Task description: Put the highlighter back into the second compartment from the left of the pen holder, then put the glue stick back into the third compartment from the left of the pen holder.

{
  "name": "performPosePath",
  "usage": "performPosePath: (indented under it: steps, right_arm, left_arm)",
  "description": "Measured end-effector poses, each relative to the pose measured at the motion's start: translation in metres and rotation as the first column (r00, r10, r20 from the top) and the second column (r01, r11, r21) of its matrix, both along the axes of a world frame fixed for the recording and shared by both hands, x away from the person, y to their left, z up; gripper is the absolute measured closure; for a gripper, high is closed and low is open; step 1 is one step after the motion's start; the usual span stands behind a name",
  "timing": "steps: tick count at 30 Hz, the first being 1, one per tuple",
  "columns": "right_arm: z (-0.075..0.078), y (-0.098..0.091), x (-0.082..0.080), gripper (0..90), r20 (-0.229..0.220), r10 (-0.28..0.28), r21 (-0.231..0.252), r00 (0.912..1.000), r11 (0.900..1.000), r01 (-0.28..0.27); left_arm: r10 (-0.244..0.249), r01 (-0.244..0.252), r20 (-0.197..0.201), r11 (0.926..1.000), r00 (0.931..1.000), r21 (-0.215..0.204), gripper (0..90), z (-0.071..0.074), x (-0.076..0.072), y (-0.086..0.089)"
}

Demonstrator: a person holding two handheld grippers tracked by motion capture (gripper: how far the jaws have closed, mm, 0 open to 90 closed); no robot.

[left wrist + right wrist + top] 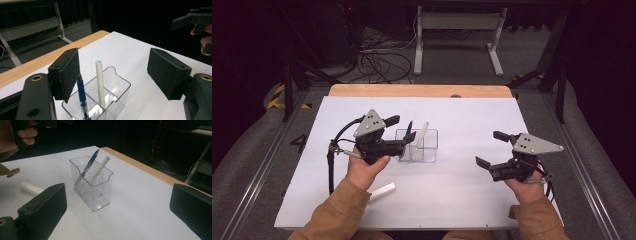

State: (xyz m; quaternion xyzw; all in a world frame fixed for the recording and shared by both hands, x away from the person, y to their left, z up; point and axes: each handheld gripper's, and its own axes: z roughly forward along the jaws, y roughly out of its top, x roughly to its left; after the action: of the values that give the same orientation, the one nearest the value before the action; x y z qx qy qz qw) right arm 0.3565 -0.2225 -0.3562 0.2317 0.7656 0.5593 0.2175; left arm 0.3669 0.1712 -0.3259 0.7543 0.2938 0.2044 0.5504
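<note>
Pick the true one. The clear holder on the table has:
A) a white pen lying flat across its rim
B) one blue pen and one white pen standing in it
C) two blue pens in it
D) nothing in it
B: the holder has a blue pen and a white pen leaning upright inside it.

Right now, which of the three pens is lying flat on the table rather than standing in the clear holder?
The white pen near the person's left sleeve; the blue pen and the other white pen lean upright in the clear holder.
</note>
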Motion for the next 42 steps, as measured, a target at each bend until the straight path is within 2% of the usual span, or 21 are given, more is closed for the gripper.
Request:
performPosePath:
  steps: [3,10,13,15,22,26,29,38,42]
  right_arm:
    - [0.0,0.003,0.0,0.1,-0.003,0.019,0.005,0.9998,0.9998,-0.019]
    - [0.0,0.009,-0.003,0.0,0.003,0.048,-0.016,0.9989,0.9987,-0.047]
    - [-0.002,0.013,-0.003,0.0,0.001,0.065,-0.018,0.9979,0.9977,-0.065]
    - [-0.002,0.017,-0.004,0.0,0.005,0.065,-0.033,0.9979,0.9974,-0.064]
    - [-0.002,0.023,-0.004,1.6,-0.007,0.088,-0.02,0.9961,0.9959,-0.088]
    - [-0.002,0.023,-0.004,1.9,-0.005,0.093,-0.016,0.9956,0.9955,-0.093]
    - [-0.002,0.024,-0.004,2.2,-0.003,0.096,-0.025,0.9954,0.9951,-0.096]
    - [0.0,0.028,-0.006,3.0,0.009,0.141,-0.048,0.9899,0.9889,-0.141]
    - [0.001,0.035,-0.007,3.1,0.017,0.179,-0.069,0.9837,0.9817,-0.178]
  left_arm:
    - [0.001,-0.001,-0.006,1.0,1.0,0.004,25.6,-0.002,-0.002,0.004]
    - [0.006,-0.005,-0.013,0.999,0.9999,0.045,23.6,-0.006,-0.012,0.02]
    - [0.008,-0.007,-0.027,0.9992,0.9996,0.04,22.4,-0.007,-0.017,0.03]
    - [0.023,-0.023,-0.015,0.999,0.9996,0.039,21.5,-0.008,-0.021,0.037]
    - [0.042,-0.042,-0.006,0.997,0.9991,0.065,19.0,-0.013,-0.032,0.053]
    - [0.043,-0.043,-0.013,0.9978,0.999,0.051,18.8,-0.012,-0.034,0.057]
    - [0.049,-0.049,-0.003,0.997,0.9988,0.06,18.7,-0.009,-0.037,0.059]
    - [0.074,-0.072,-0.02,0.9938,0.9971,0.085,18.4,-0.017,-0.04,0.071]
    - [0.081,-0.079,-0.021,0.9951,0.9965,0.059,18.1,-0.019,-0.047,0.082]
